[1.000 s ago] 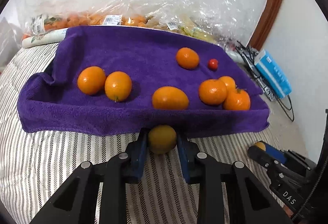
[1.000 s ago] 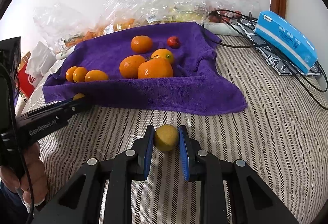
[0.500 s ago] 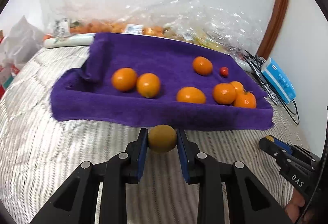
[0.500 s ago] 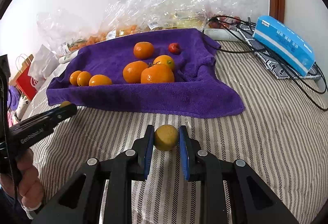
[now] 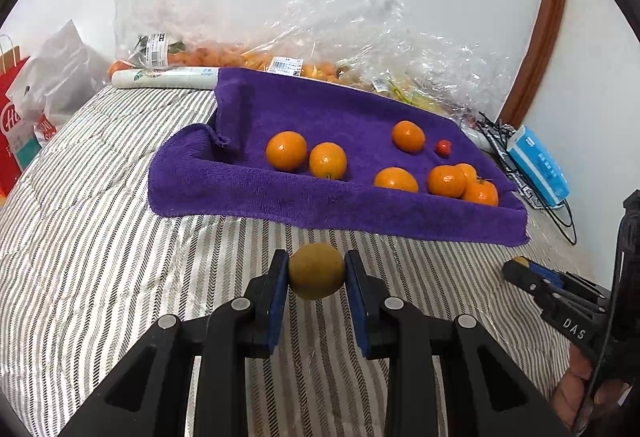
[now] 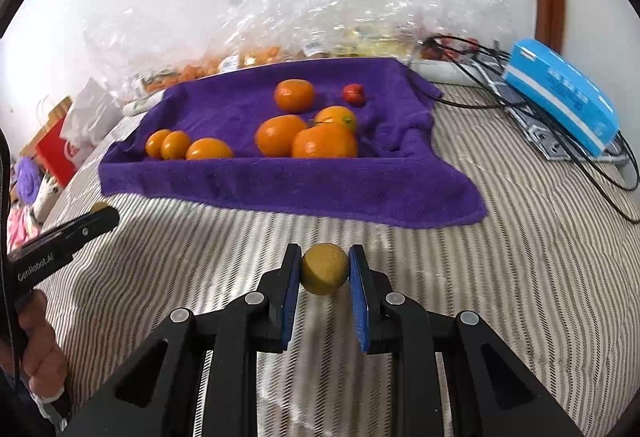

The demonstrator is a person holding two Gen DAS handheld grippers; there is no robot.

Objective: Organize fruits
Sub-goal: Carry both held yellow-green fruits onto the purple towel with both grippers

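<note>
A purple towel lies on the striped bed and carries several orange citrus fruits and one small red fruit. The towel shows in the right wrist view too, with the oranges. My left gripper is shut on a yellow-green fruit and holds it above the bed, short of the towel's near edge. My right gripper is shut on another yellow-green fruit, also in front of the towel. Each gripper shows at the edge of the other's view.
Clear plastic bags of fruit lie along the wall behind the towel. A blue box and black cables lie at the right. A red paper bag and a white bag stand at the left.
Both grippers have drawn back from the towel with their fruits still held. The left one has also swung left, so the towel sits further right and further away.
</note>
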